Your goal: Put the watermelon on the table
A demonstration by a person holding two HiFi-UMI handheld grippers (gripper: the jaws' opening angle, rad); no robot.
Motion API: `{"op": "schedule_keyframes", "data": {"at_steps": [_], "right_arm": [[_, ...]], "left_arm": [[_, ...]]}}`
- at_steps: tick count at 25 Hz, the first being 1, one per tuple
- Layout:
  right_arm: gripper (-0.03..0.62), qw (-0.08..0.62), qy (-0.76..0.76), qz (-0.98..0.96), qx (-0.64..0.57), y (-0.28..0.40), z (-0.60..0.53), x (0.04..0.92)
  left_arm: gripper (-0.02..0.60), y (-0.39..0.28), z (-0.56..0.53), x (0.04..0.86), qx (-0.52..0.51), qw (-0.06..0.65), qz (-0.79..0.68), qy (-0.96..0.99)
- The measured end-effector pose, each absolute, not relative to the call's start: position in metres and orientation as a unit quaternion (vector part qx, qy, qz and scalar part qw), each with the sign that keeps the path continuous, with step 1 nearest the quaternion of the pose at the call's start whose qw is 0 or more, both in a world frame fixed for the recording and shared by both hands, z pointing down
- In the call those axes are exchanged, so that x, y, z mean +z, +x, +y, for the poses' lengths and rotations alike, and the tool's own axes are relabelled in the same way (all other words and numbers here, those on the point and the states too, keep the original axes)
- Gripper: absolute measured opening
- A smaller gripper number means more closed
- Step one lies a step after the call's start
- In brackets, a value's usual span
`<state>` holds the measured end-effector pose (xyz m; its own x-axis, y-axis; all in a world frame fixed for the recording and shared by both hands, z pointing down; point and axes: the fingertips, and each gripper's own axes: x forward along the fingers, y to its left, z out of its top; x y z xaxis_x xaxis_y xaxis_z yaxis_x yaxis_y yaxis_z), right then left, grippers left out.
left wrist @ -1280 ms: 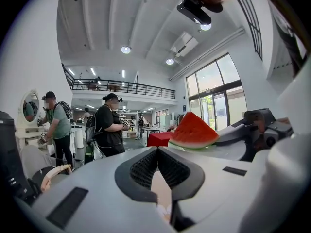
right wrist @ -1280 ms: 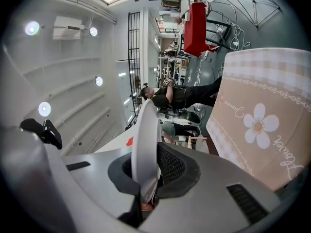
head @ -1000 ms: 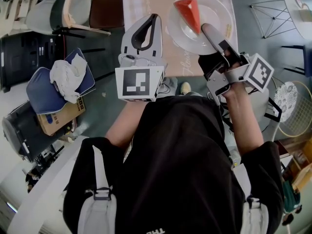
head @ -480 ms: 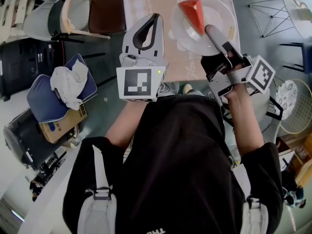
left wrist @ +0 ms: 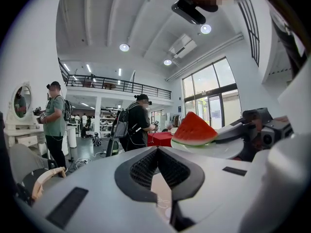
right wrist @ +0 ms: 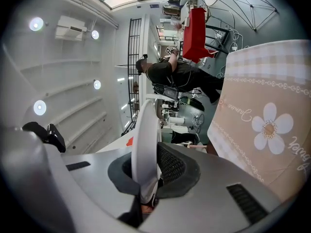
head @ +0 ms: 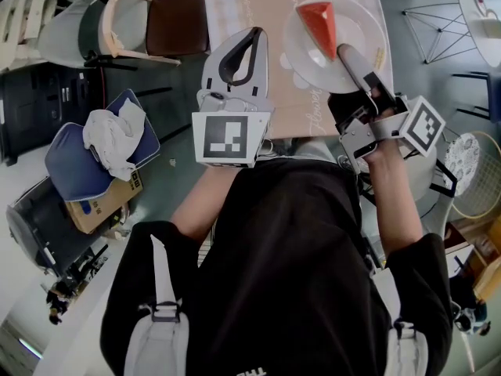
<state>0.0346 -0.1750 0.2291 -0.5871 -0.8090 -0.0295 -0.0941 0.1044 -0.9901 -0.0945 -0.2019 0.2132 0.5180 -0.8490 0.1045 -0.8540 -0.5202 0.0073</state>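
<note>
Red watermelon slice (head: 319, 20) lies on the white plate (head: 364, 27)

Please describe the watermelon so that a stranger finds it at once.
Find the table with the beige flowered cloth. Above its right part, the right gripper holds a white plate. The watermelon lies on it: a red wedge, the only red thing there.

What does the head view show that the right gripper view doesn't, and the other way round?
Only the head view: the whole watermelon slice on the white plate, the left gripper, shut and empty, and a chair. Only the right gripper view: the plate's rim edge-on between the shut jaws, and a person standing in the background. Both: the plate, the right gripper and the tablecloth.
</note>
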Motion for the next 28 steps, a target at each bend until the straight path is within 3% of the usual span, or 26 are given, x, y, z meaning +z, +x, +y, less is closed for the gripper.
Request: {"op": "schedule_keyframes", "data": {"at_steps": [28], "right_arm": [[0.026, 0.289, -0.302, 0.687, -0.594, 0.084, -0.198, 0.233]], "left_arm": [[0.008, -0.052, -0.222, 0.212, 0.067, 0.031, -0.518, 0.852]]}}
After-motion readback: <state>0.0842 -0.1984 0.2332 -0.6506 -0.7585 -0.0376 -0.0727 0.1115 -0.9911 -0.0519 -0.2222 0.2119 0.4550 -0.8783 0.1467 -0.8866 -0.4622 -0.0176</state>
